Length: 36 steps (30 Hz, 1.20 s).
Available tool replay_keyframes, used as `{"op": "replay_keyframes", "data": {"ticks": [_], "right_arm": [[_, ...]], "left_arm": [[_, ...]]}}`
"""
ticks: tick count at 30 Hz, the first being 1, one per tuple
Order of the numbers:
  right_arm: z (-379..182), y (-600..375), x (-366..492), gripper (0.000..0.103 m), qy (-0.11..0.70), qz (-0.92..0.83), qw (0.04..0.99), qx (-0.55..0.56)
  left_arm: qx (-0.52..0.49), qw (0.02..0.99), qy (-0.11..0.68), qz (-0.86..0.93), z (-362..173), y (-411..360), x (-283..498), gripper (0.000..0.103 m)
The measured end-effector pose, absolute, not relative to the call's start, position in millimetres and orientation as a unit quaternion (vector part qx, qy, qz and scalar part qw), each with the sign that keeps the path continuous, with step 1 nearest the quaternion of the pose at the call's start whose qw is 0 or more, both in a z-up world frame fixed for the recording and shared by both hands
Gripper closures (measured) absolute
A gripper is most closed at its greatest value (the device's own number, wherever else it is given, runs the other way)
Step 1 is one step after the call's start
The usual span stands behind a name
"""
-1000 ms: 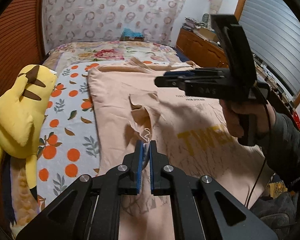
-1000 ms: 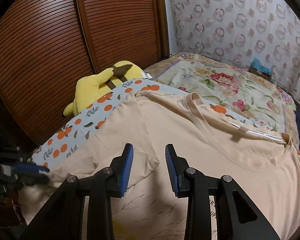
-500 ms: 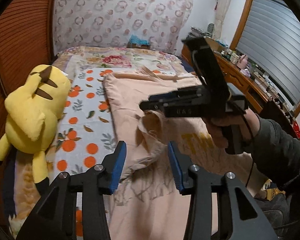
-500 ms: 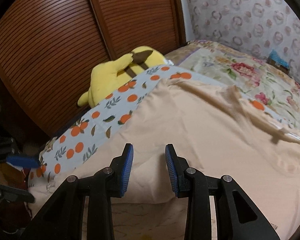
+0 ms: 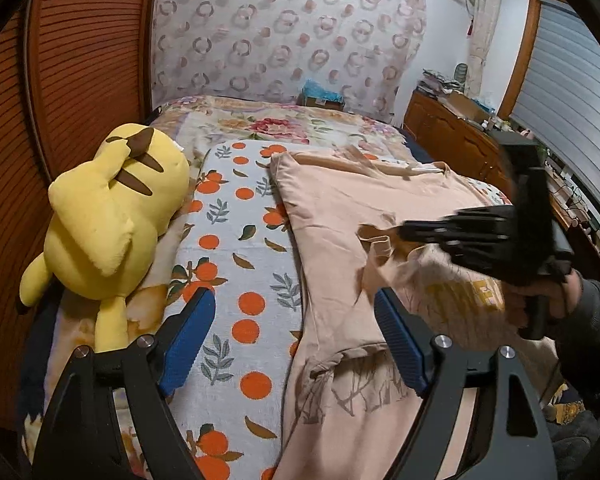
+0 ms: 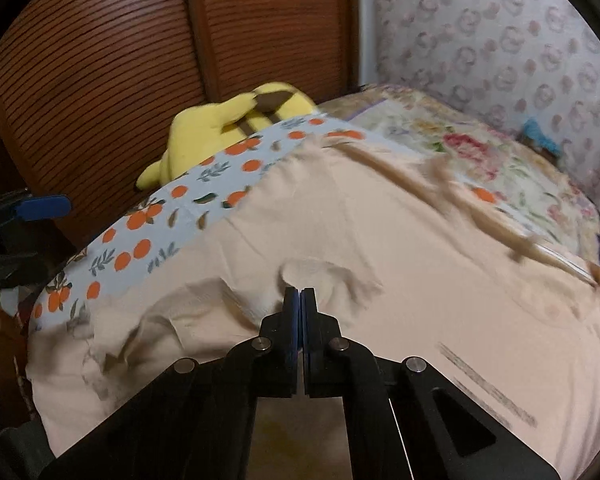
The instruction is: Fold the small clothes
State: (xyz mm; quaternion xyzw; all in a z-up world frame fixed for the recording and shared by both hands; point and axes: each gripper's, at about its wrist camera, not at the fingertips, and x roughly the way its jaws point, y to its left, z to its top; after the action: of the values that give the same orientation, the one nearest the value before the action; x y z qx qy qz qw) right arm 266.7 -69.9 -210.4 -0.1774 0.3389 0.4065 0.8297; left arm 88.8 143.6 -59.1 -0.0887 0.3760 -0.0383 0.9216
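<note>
My right gripper (image 6: 300, 294) had just pinched its blue pads together on a raised bunch of the thin peach cotton T-shirt (image 5: 340, 216), so it was holding fabric. The left gripper (image 5: 296, 338) had just swung its jaws wide with nothing pressed between them, hovering over the shirt's folded left edge. The shirt lay spread on the orange-print bedspread (image 5: 240, 264), next to a yellow plush toy (image 5: 112, 216). It looked light, limp and prone to sagging, so I'd grab it by hems or corners, not the middle.
</note>
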Motion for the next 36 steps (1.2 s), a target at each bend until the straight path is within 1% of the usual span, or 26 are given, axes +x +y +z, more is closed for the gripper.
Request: {"op": "replay_keyframes", "data": {"ticks": [5, 10, 11, 12, 14, 19, 23, 25, 26, 27, 30, 34, 35, 36], "right_arm": [[-206.9, -111.4, 260.2, 0.102, 0.338, 0.363, 0.855, -0.149], [-199.0, -119.8, 251.2, 0.102, 0.326, 0.346, 0.867, -0.149], [-200.8, -118.1, 248.1, 0.099, 0.324, 0.337, 0.871, -0.15], [-201.4, -119.5, 246.8, 0.09, 0.324, 0.327, 0.875, -0.152], [-202.6, -117.4, 244.3, 0.077, 0.321, 0.315, 0.88, -0.151], [-201.5, -103.5, 244.2, 0.077, 0.318, 0.346, 0.872, -0.133], [-205.9, -91.4, 241.8, 0.077, 0.316, 0.371, 0.861, -0.148], [-210.9, -83.2, 240.6, 0.077, 0.316, 0.374, 0.856, -0.165], [-213.2, -80.6, 241.7, 0.084, 0.317, 0.378, 0.853, -0.17], [-214.1, -77.8, 241.2, 0.1, 0.316, 0.384, 0.85, -0.173], [-213.1, -85.1, 240.8, 0.103, 0.309, 0.392, 0.85, -0.17], [-205.4, -119.1, 250.7, 0.103, 0.302, 0.362, 0.87, -0.143], [-205.3, -126.6, 251.3, 0.103, 0.304, 0.352, 0.874, -0.14], [-205.5, -133.6, 251.7, 0.103, 0.304, 0.343, 0.878, -0.139]], "left_arm": [[-0.08, 0.92, 0.381, -0.04, -66.5, 140.6, 97.8, 0.021], [-0.071, 0.919, 0.386, -0.038, -71.0, 136.9, 104.4, 0.021], [-0.068, 0.919, 0.387, -0.037, -72.0, 136.2, 105.7, 0.021], [-0.066, 0.919, 0.388, -0.036, -73.2, 135.2, 106.3, 0.021], [-0.06, 0.916, 0.395, -0.033, -78.4, 133.1, 109.6, 0.021], [-0.04, 0.906, 0.42, -0.018, -95.6, 130.9, 119.5, 0.021], [-0.033, 0.9, 0.435, -0.013, -104.4, 133.0, 125.5, 0.021], [-0.032, 0.898, 0.439, -0.012, -107.8, 133.0, 127.0, 0.021], [-0.032, 0.897, 0.442, -0.012, -109.9, 132.7, 127.6, 0.021], [-0.031, 0.896, 0.443, -0.012, -112.2, 132.6, 127.8, 0.021], [-0.022, 0.9, 0.435, -0.009, -113.1, 130.7, 125.9, 0.021], [-0.022, 0.901, 0.433, -0.009, -114.3, 131.6, 126.4, 0.02], [-0.022, 0.901, 0.433, -0.008, -114.5, 131.4, 126.6, 0.015], [-0.022, 0.9, 0.436, -0.001, -116.0, 132.0, 127.2, 0.013]]}}
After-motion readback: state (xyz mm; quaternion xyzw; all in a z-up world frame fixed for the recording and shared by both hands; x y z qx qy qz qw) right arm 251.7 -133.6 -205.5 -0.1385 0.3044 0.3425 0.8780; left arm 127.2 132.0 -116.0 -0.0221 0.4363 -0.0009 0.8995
